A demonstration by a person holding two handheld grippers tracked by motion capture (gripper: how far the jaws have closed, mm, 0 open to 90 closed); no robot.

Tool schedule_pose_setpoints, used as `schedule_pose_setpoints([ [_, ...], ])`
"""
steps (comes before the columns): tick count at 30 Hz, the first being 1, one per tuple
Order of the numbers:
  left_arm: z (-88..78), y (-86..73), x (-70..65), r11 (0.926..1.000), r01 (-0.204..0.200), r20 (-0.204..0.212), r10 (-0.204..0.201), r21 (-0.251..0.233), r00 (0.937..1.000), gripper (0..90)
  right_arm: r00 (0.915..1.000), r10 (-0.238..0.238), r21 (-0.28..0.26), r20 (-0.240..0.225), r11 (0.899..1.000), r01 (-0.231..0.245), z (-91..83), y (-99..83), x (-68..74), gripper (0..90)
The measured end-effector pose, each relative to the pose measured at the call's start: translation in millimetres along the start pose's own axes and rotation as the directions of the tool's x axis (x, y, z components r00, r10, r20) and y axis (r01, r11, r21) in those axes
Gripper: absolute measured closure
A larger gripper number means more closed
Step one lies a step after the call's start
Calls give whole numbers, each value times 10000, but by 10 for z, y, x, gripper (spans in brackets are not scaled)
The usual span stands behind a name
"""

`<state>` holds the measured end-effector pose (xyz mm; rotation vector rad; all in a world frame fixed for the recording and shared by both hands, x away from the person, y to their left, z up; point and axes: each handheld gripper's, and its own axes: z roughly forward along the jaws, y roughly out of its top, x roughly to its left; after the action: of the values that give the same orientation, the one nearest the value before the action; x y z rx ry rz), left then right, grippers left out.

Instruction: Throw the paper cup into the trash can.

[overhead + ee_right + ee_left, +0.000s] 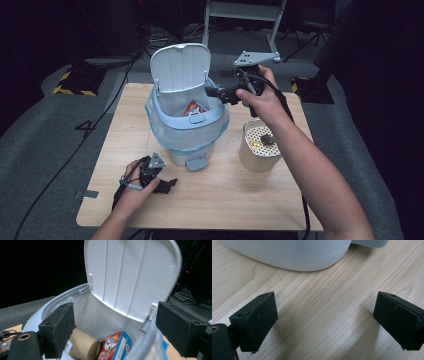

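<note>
- Hovering my right tongs [212,92], spread and empty, over the pale blue lidded plastic bin [187,131], I risk knocking its raised lid [132,275] shut.
- Resting my left tongs [170,184] spread on the wooden table [324,322] beside the bin's base leaves it unsteadied if bumped.

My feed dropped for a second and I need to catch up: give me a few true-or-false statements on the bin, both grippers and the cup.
1. The bin's lid stands open. True.
2. The right gripper clamps a cardboard tube. False: its jaws are open and empty above the bin; the tube lies inside.
3. The left gripper is open, low over the table. True.
4. The cup lies tipped over. False: it stands upright, right of the bin.
5. A red and blue box lies in the bin. True.
</note>
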<state>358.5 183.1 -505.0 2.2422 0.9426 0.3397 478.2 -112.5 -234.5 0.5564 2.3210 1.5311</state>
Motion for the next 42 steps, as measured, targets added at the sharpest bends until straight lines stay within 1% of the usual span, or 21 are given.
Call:
schedule_pose_setpoints([
  [4, -18, -19, 16, 10000, -25, 36, 25, 4, 10000, 55, 9999, 38, 64, 158, 10000, -39, -190, -37, -19, 171],
  [6, -30, -37, 31, 10000, 32, 30, -32, -38, 10000, 55, 9997, 45, 91, 219, 9999, -47, -272, -57, -27, 177],
  [7, -35, -41, 35, 10000, 51, 3, -51, -24, 10000, 55, 9996, 44, 82, 268, 10000, -46, -340, -74, -36, 180],
  [11, -47, -50, 52, 10000, 58, -44, -58, -1, 10000, 55, 9991, 115, 115, 405, 9999, -120, -493, -122, -60, 182],
  [21, -48, -52, 54, 10000, 87, -38, -87, -19, 10000, 55, 9957, 441, 320, 816, 9984, -469, -925, -337, -105, 208],
  [24, -48, -52, 54, 10000, 90, -38, -90, -19, 10000, 54, 9932, 589, 547, 1000, 9964, -646, -1067, -429, -123, 212],
  [29, -48, -52, 54, 10000, 87, -42, -87, -22, 10000, 55, 9877, 734, 641, 1378, 9945, -829, -1280, -628, -186, 214],
  [30, -48, -52, 54, 10000, 88, -43, -88, -22, 10000, 55, 9871, 756, 667, 1412, 9941, -856, -1294, -651, -194, 214],
  [34, -48, -52, 54, 10000, 88, -44, -88, -22, 10000, 54, 9831, 877, 874, 1605, 9909, -1026, -1406, -857, -255, 214],
  [38, -48, -52, 54, 10000, 89, -45, -89, -23, 10000, 54, 9799, 981, 910, 1739, 9892, -1152, -1527, -1026, -286, 215],
  [42, -49, -53, 52, 9999, 101, -67, -101, -23, 9999, 54, 9757, 1177, 967, 1847, 9858, -1373, -1649, -1254, -297, 215],
])
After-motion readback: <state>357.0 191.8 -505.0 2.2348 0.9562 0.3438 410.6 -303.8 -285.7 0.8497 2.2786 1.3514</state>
